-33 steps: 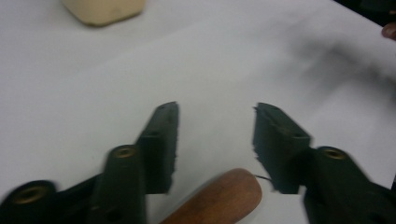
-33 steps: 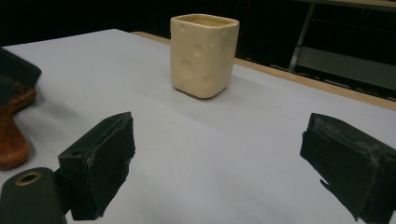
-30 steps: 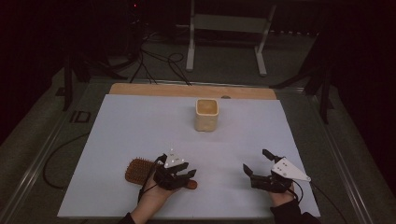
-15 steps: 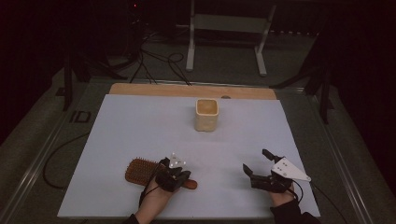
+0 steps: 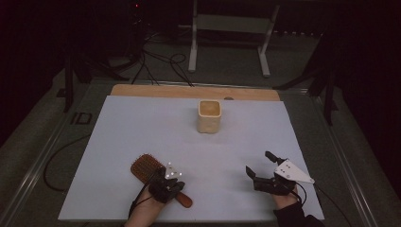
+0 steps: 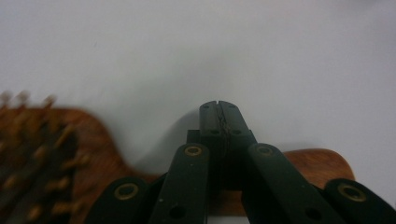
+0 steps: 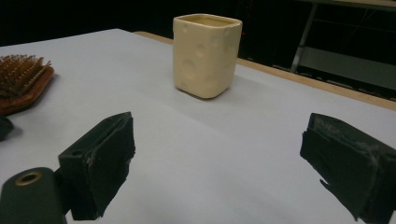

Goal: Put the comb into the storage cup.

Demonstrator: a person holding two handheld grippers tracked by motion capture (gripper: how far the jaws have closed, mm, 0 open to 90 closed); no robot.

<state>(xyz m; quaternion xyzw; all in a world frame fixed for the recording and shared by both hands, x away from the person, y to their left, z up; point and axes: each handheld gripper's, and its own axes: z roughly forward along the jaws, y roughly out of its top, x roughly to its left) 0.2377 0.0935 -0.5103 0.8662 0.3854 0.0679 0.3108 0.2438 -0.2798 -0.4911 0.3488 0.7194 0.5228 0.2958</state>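
A wooden hairbrush [image 5: 145, 166] lies bristles up near the front left of the white sheet [image 5: 142, 127]. My left gripper [image 5: 168, 186] sits low over its handle [image 6: 322, 163], and the jaw tips [image 6: 219, 109] meet with nothing visible between them, past the handle over bare sheet. The bristled head [image 6: 37, 158] lies to the left in the left gripper view. My right gripper [image 5: 258, 161] rests at the front right, wide open and empty [image 7: 224, 163], facing a cream square cup [image 7: 208, 56]. The cup [image 5: 209, 116] stands upright at the middle back.
A wooden strip [image 5: 189, 91] edges the far side of the table. Beyond it on the floor are a metal stand [image 5: 227, 28] and cables [image 5: 161, 61]. Another cable [image 5: 56, 165] loops past the left edge. The brush head [image 7: 21, 81] lies left of my right gripper.
My left gripper has sunk and shifted slightly toward the near edge over the brush handle, and its jaws have come together. The right gripper and the cup have stayed put.
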